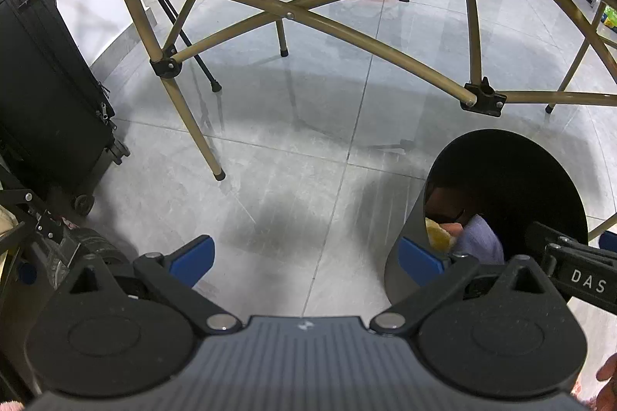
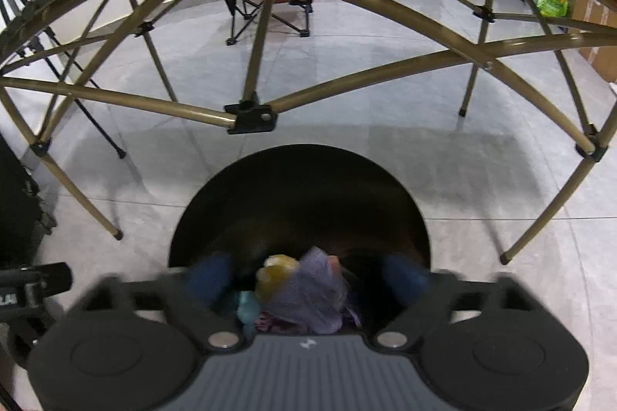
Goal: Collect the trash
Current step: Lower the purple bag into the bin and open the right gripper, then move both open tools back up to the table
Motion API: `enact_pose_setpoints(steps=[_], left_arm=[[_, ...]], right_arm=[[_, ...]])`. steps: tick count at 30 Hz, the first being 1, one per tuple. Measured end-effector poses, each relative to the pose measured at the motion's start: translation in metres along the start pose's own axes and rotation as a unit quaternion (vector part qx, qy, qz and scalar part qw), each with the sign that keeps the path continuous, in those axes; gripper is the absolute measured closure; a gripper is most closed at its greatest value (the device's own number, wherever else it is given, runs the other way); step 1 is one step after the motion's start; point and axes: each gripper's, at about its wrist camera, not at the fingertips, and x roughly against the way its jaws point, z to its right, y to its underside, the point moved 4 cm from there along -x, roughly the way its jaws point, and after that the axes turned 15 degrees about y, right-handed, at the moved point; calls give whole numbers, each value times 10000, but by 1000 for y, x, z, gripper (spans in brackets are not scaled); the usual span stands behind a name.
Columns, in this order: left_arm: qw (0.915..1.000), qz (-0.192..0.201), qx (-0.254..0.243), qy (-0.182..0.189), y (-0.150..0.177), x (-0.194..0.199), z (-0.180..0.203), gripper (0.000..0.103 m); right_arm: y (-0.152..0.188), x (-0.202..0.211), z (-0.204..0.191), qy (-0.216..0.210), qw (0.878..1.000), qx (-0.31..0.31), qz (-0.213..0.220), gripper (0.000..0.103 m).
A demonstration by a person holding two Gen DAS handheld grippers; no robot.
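Left claw (image 1: pixel 306 256) spread wide, right claw (image 2: pixel 308 276) spread wide

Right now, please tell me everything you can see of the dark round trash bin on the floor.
The dark round trash bin is a cylinder with a black inside and a smooth grey outer wall, open at the top with no lid. It stands upright on the grey tiled floor, beside the folding table's tan legs. Inside lie a crumpled lilac paper, something yellow and a teal piece. The right gripper hangs over its mouth, jaws open and empty.

"DAS" on right tongs (image 1: pixel 590 249)
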Motion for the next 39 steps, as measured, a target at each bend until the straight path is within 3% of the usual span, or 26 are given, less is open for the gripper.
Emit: enact_pose_setpoints(steps=[18, 25, 32, 39], left_arm=[[9998, 143, -29, 106, -2, 10, 6, 0], [9980, 594, -169, 160, -2, 36, 13, 0], [9914, 1191, -320, 446, -14, 77, 33, 0], [9766, 1862, -810, 708, -37, 126, 71, 0]], right_arm=[[1, 5, 7, 51, 10000, -28, -30, 0], [-2, 27, 21, -64, 9996, -113, 255, 0], [-12, 64, 52, -161, 9967, -378, 707, 0], [-34, 115, 88, -213, 9879, -540, 1440, 0]])
